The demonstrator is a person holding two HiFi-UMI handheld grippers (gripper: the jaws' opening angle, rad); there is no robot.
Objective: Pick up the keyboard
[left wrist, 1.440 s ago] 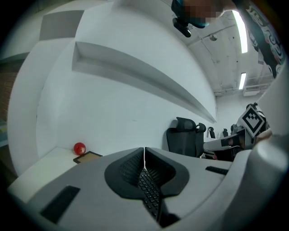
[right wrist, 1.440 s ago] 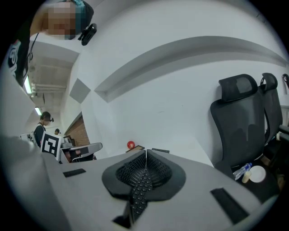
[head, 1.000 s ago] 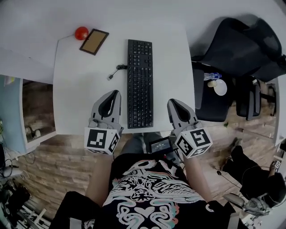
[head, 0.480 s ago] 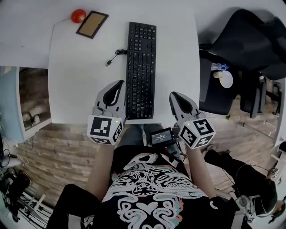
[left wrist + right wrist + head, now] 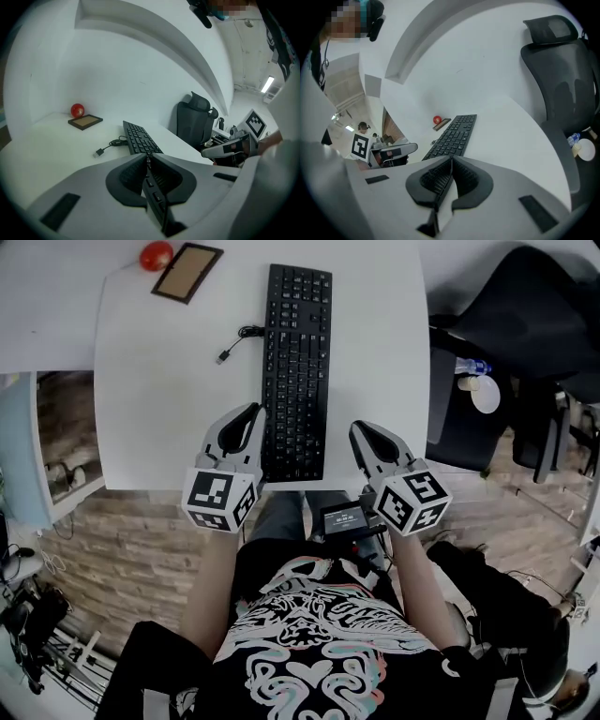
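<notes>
A black keyboard (image 5: 296, 368) lies lengthwise down the middle of the white table (image 5: 159, 399), its cable and plug (image 5: 223, 357) trailing off its left side. My left gripper (image 5: 251, 412) hovers just left of the keyboard's near end, jaws shut with nothing in them. My right gripper (image 5: 357, 428) hangs a little to the right of that same end, also shut and empty. In the left gripper view the keyboard (image 5: 139, 137) stretches away beyond the shut left gripper (image 5: 148, 156). From the right gripper view it (image 5: 453, 133) lies ahead and left of the right gripper (image 5: 451, 159).
A red ball (image 5: 155, 255) and a small framed board (image 5: 187, 272) sit at the table's far left corner. A black office chair (image 5: 525, 324) stands to the right, with a bottle (image 5: 475, 366) and a white cup (image 5: 486, 393) on a seat beside the table.
Both grippers have sunk toward the table's near edge, staying shut either side of the keyboard's near end. The head view has shifted, so the table sits higher in the picture.
</notes>
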